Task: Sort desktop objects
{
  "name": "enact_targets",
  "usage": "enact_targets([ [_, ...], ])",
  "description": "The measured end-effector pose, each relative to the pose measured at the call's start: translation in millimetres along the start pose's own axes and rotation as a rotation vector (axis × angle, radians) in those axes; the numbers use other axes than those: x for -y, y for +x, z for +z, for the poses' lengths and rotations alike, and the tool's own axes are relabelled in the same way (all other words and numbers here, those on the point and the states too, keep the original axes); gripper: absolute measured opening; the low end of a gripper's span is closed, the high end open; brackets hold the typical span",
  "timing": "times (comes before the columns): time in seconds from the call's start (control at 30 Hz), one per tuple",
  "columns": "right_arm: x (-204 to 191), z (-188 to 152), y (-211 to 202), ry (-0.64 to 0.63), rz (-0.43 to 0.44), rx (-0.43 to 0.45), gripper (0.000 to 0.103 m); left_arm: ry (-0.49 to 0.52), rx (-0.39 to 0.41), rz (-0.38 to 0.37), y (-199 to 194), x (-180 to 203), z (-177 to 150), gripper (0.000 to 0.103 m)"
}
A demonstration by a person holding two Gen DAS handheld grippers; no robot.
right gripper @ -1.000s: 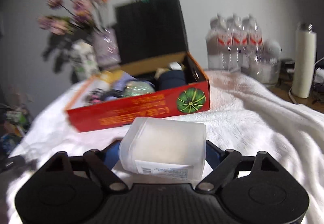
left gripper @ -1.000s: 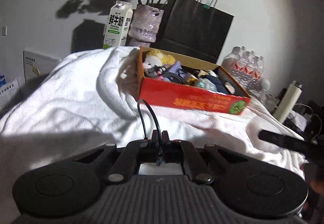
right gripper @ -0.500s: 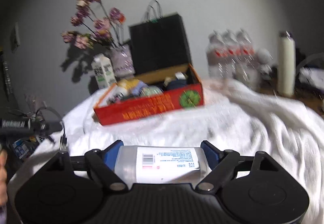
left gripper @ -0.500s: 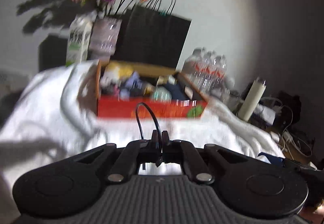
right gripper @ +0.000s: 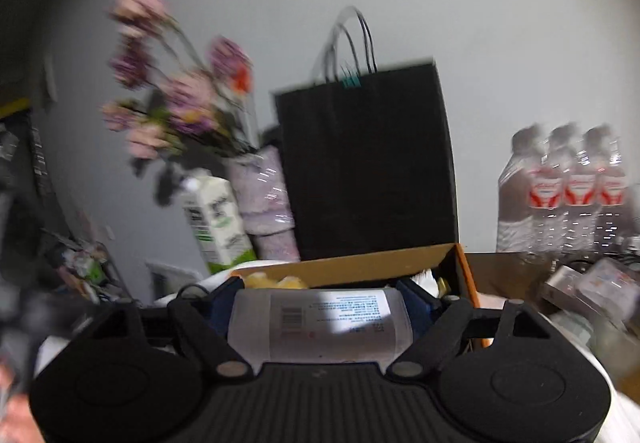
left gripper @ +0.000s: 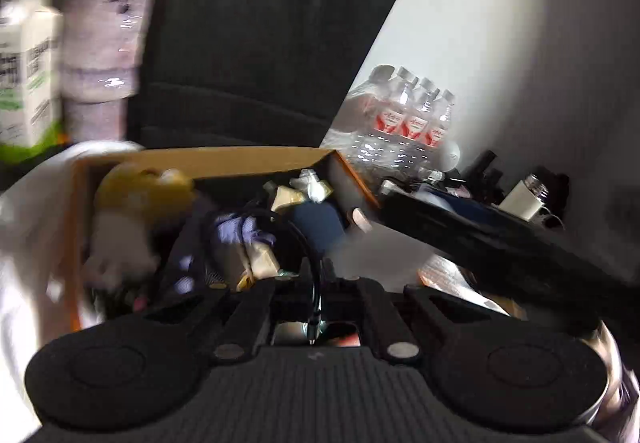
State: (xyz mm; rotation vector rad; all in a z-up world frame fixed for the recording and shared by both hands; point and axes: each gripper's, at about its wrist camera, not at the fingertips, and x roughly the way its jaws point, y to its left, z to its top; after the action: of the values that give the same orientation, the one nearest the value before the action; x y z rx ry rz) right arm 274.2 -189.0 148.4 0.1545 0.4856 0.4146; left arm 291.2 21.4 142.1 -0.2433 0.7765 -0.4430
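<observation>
My left gripper (left gripper: 316, 271) is shut on a thin black cable (left gripper: 316, 275) and hangs over the open cardboard box (left gripper: 224, 159), which holds a yellow and white plush toy (left gripper: 132, 203) and several small items. My right gripper (right gripper: 320, 299) is shut on a translucent plastic container (right gripper: 320, 323) with a white label, held at the box's near edge (right gripper: 360, 263). The right gripper's body crosses the left wrist view (left gripper: 500, 239) to the right of the box.
Behind the box stand a black paper bag (right gripper: 368, 171), a milk carton (right gripper: 216, 223) and a vase of pink flowers (right gripper: 264, 203). A pack of water bottles (right gripper: 568, 195) is at the right. A white bottle (left gripper: 524, 199) stands far right. White cloth (left gripper: 24, 243) covers the table.
Both grippers have moved forward to the box. The left one now hangs over its inside with the cable; the right one has carried the container up to the box's edge.
</observation>
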Motion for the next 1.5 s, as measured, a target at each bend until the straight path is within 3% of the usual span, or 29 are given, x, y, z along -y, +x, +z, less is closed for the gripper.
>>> enact_targets([
  [0.07,4,11,47,0.009,-0.042,-0.047,0.082,-0.033,-0.033,0.119,29,-20,6,0.009],
  [0.17,14,16,106,0.056,-0.068,-0.144,0.082,-0.034,-0.166,0.181,66,-51,4,0.013],
  [0.2,16,16,119,0.069,-0.077,-0.155,0.082,-0.015,-0.168,0.215,67,-57,3,0.025],
  [0.23,16,15,129,0.073,-0.086,-0.154,0.082,0.010,-0.148,0.220,64,-59,2,0.043],
  [0.3,14,12,143,0.062,-0.089,-0.140,0.082,0.035,-0.105,0.167,51,-63,1,0.052],
  [0.4,14,5,156,0.077,-0.067,-0.162,0.083,0.051,-0.035,0.221,33,-61,4,0.078],
  [0.5,16,-1,152,0.087,-0.067,-0.217,0.084,0.078,-0.006,0.273,16,-55,9,0.084],
  [0.53,17,-1,147,0.085,-0.077,-0.222,0.085,0.070,-0.004,0.293,12,-54,10,0.089],
  [0.77,23,8,88,0.066,-0.174,-0.248,0.088,-0.074,-0.074,0.438,-6,-44,4,0.093],
  [0.93,17,-13,28,-0.005,-0.173,-0.275,0.092,-0.042,-0.082,0.477,-31,-23,-45,0.094],
  [1.07,4,-57,-27,-0.101,-0.152,-0.266,0.096,-0.020,-0.055,0.406,-62,-4,-103,0.099],
  [1.23,-15,-127,-96,-0.161,-0.131,-0.206,0.098,-0.084,-0.056,0.304,-94,11,-179,0.099],
  [1.5,-42,-215,-193,-0.115,-0.123,-0.077,0.101,-0.092,0.053,0.291,-131,47,-285,0.101],
])
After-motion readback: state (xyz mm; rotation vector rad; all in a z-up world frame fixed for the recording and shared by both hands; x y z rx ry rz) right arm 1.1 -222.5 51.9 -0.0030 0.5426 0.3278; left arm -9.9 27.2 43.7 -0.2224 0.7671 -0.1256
